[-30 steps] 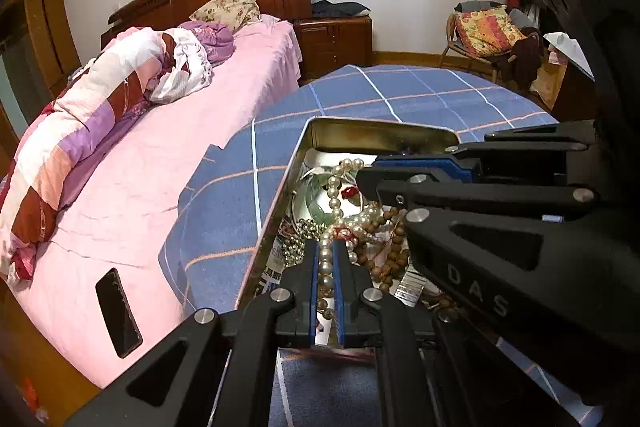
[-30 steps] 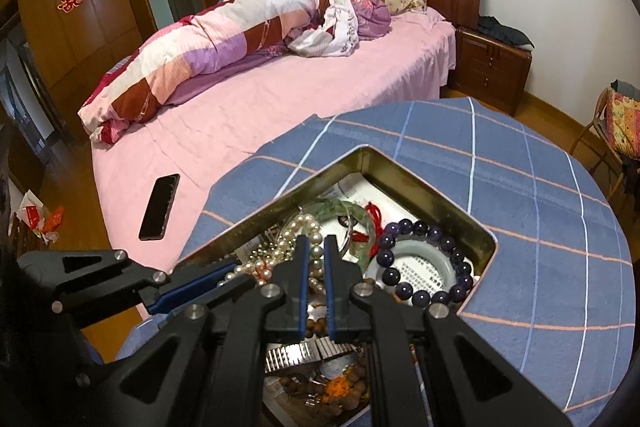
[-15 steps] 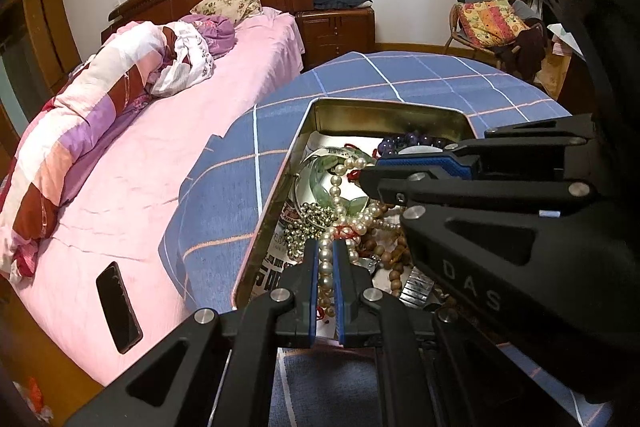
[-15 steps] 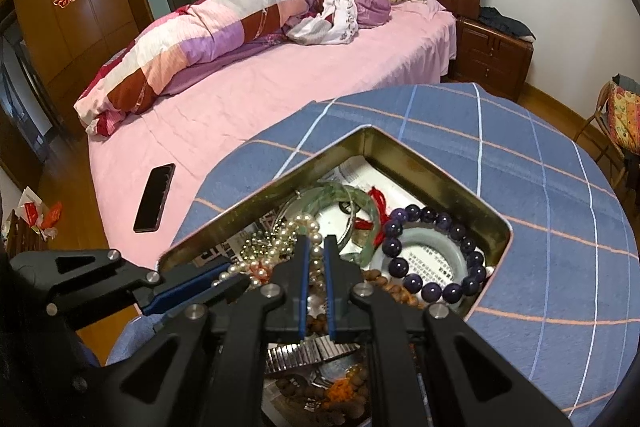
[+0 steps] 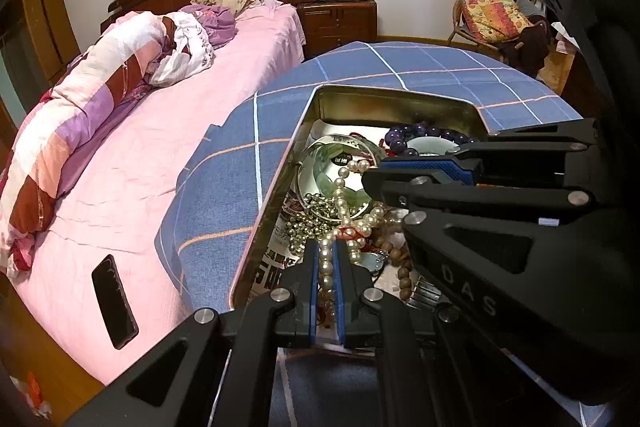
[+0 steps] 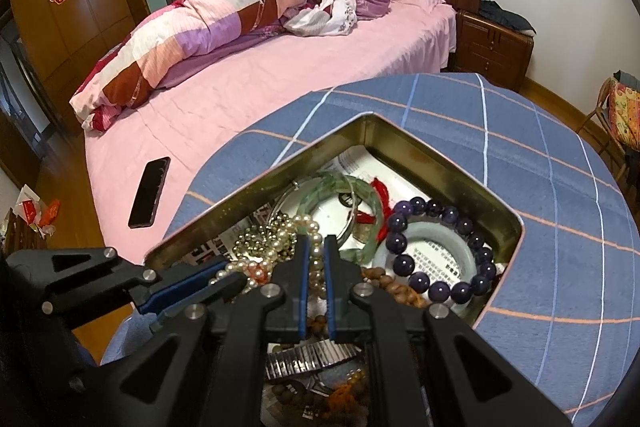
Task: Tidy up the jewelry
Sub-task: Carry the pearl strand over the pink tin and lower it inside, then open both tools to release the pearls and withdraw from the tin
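Note:
An open metal tin full of jewelry sits on a round table with a blue checked cloth. My left gripper is shut on a pearl necklace that runs between its blue pads. My right gripper is shut on the same pearl necklace. Both grippers hang over the tin, close together. In the tin lie a purple bead bracelet, a green jade bangle, silver beads and brown wooden beads.
A bed with a pink sheet stands beside the table, with a rolled quilt and a black phone on it. A nightstand and a chair stand further back.
Both grippers have drawn back and up a little from the tin, still shut on the pearl necklace; more of the tin's contents show now.

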Demonstrator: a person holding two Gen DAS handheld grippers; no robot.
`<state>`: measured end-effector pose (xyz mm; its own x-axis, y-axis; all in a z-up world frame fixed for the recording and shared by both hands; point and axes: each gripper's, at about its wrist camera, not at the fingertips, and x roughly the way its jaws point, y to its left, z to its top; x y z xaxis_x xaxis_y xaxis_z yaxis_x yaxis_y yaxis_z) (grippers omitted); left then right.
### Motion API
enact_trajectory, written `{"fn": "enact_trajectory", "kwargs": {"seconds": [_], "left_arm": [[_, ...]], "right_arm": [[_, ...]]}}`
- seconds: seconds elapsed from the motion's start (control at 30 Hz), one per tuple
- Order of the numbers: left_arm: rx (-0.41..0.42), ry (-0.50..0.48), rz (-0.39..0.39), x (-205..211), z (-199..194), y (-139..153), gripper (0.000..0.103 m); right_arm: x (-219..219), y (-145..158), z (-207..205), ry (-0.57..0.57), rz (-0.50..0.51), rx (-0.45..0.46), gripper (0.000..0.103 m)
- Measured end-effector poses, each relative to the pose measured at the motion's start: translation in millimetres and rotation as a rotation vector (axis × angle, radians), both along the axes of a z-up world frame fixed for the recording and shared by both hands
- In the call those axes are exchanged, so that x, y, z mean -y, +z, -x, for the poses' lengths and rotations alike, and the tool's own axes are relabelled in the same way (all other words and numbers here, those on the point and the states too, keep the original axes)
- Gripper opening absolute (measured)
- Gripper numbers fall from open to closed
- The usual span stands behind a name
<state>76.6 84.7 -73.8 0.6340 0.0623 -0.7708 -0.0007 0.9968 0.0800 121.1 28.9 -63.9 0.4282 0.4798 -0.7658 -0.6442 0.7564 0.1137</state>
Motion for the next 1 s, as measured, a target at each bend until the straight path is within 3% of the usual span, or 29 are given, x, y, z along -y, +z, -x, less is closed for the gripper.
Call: {"fn": "enact_trajectory", "kwargs": {"seconds": [0.63, 0.7, 0.73, 0.77, 0.8, 0.83, 0.87, 0.93, 1.0], "left_arm": [[-0.006, 0.007, 0.001, -1.2, -2.5, -1.6, 0.006], [-0.009, 0.006, -0.001, -1.0, -2.0, -1.1, 0.007], [-0.011, 0.011, -0.010, 0.0, -1.0, 0.2, 0.009], [-0.010, 0.015, -0.015, 0.1, 0.4, 1.6, 0.016], [-0.011, 0.025, -0.019, 0.3, 2.5, 3.9, 0.023], [0.000, 0.045, -0.021, -0.6, 5.9, 7.5, 0.041], [0.016, 0.048, -0.004, -1.0, 8.7, 11.7, 0.052], [0.045, 0.052, 0.016, 1.5, 14.1, 23.7, 0.062], [0.080, 0.065, -0.009, 5.4, 21.3, 36.1, 0.064]], "right_arm": [[-3.9, -5.2, -3.8, 0.002, 0.008, -0.013, 0.010], [-4.6, -3.8, -2.6, 0.012, 0.006, -0.011, 0.014], [-4.0, -1.4, -1.1, 0.014, 0.001, 0.001, 0.014], [-2.3, 2.3, 0.6, 0.010, -0.008, 0.010, 0.021], [1.5, 6.3, 2.0, 0.004, -0.025, 0.009, 0.040], [6.0, 11.6, 3.6, -0.002, -0.048, 0.009, 0.051], [11.6, 18.8, 6.5, -0.010, -0.073, 0.021, 0.065], [22.7, 34.3, 16.3, -0.030, -0.086, 0.074, 0.068], [32.3, 45.0, 21.7, -0.049, -0.092, 0.098, 0.069]]}}
